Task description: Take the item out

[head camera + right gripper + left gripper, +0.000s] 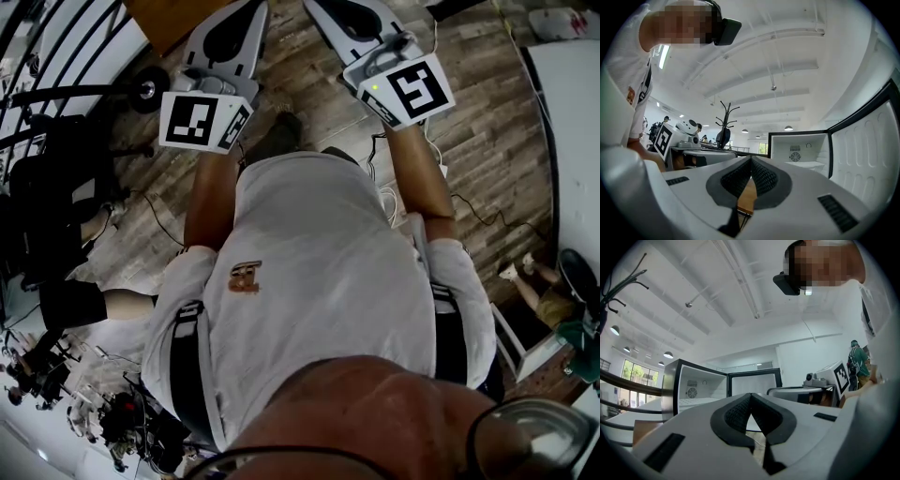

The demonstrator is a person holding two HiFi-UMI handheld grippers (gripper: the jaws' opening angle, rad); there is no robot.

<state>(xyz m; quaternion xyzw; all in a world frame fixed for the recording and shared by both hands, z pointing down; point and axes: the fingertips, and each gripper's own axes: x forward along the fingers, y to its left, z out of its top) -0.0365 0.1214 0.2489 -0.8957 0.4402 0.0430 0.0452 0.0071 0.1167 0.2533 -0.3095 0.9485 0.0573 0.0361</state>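
Plainly, both tongs are clenched on nothing: the left tongs (750, 395) and right tongs (751, 159) are held out about level toward a small fridge (701, 385), its door (754, 383) swung wide (white inside, one shelf (696, 401)). Where the item sits, I cannot tell.

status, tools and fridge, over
Left tool shut, empty. Right tool shut, empty. Fridge ahead, door open, item not in sight. Nothing seen in the way.
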